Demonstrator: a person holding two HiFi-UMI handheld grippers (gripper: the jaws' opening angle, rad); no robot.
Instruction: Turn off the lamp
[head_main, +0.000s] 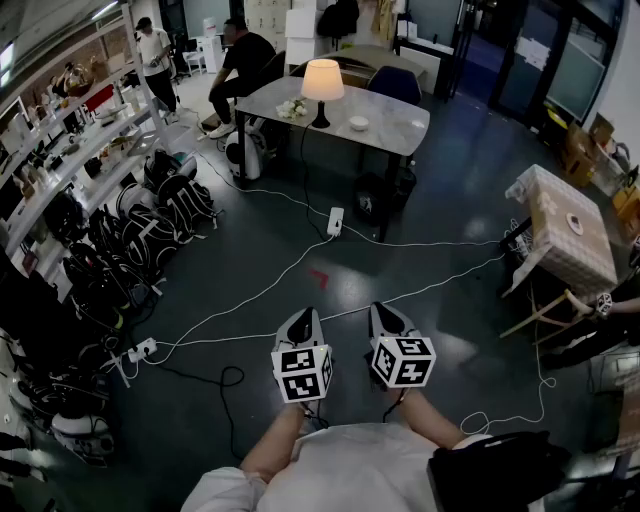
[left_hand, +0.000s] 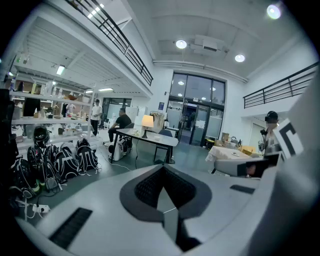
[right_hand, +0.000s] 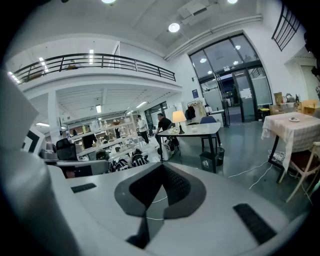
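The lamp (head_main: 322, 85), cream shade lit on a dark stem, stands on a grey table (head_main: 390, 125) far across the room. It also shows small and glowing in the left gripper view, lamp (left_hand: 147, 121), and in the right gripper view, lamp (right_hand: 178, 118). My left gripper (head_main: 303, 320) and right gripper (head_main: 386, 313) are held side by side low in the head view, both pointing toward the table and several steps short of it. Each has its jaws shut with nothing between them, as the left gripper (left_hand: 162, 168) and right gripper (right_hand: 161, 166) show in their own views.
White cables cross the dark floor to a power strip (head_main: 335, 221). Backpacks (head_main: 150, 225) line the shelving on the left. A person (head_main: 240, 62) sits at the lamp table and another (head_main: 153, 48) stands behind. A cloth-covered table (head_main: 570, 235) stands at the right.
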